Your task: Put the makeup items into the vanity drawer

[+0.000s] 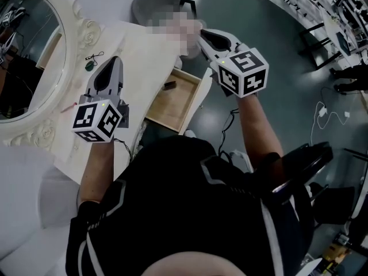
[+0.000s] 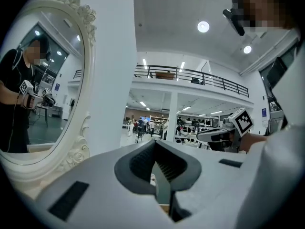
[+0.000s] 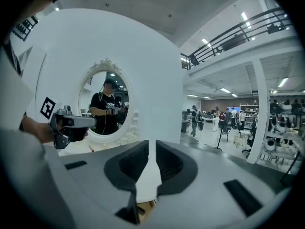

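**Both grippers raised and empty, drawer open**

Head view: the left gripper (image 1: pixel 114 60) and right gripper (image 1: pixel 203 34) hang above the counter (image 1: pixel 144 50). One dark item (image 1: pixel 169 85) lies in the open drawer (image 1: pixel 194 101), and a small green piece (image 1: pixel 90 65), perhaps makeup, sits near the mirror (image 1: pixel 29 50). Left gripper view: jaws together, nothing held. Right gripper view: jaws slightly apart, empty. Best to spread the jaws before coming down on the green piece.

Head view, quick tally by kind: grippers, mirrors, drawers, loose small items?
Grippers: 2 (left gripper, right gripper)
Mirror: 1
Open drawer: 1
Small items on tabletop: 2 (green item, red item)
Dark item in drawer: 1
Total: 7
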The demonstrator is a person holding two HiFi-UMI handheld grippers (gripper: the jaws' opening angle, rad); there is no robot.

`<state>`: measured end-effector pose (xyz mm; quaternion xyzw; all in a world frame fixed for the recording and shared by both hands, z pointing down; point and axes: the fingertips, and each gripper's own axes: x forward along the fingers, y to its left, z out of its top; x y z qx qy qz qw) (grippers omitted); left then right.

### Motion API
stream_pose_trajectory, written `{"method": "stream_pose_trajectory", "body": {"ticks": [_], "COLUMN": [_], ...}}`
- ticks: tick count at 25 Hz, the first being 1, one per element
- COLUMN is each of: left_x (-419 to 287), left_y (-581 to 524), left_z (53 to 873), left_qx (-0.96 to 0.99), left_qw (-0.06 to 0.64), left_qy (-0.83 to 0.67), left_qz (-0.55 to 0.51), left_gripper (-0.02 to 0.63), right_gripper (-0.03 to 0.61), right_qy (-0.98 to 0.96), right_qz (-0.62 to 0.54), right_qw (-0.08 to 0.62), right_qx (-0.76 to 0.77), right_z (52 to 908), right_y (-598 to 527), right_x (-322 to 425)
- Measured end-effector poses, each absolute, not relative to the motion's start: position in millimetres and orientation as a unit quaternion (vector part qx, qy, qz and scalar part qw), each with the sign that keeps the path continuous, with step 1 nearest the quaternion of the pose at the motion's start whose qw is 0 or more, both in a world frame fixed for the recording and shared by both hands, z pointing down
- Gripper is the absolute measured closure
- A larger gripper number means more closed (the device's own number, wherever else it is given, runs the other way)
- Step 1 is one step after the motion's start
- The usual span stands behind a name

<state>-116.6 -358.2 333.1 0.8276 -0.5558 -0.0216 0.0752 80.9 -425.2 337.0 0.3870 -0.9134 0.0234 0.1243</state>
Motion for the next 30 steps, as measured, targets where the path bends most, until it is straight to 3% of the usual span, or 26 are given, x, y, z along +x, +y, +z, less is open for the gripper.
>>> {"method": "stream_pose_trajectory", "body": {"ticks": [11, 30], "left_x": [-114, -131], "left_y": [-342, -343], "left_z": [321, 313], "left_qx": [0.839, 0.827], "left_qw": [0.069, 0.050], "left_qy": [-0.539, -0.560], "left_qz": [-0.023, -0.004], "left_gripper": [0.612, 0.612], "right_gripper": [0.572, 0.574], "right_qy": [-0.896, -0.872], "right_qz": [0.013, 0.001], "right_qw": [0.071, 0.078], "right_qx": [0.438, 0.484], "right_z": [305, 300], "right_y": [-400, -395], "right_x": [95, 105]}}
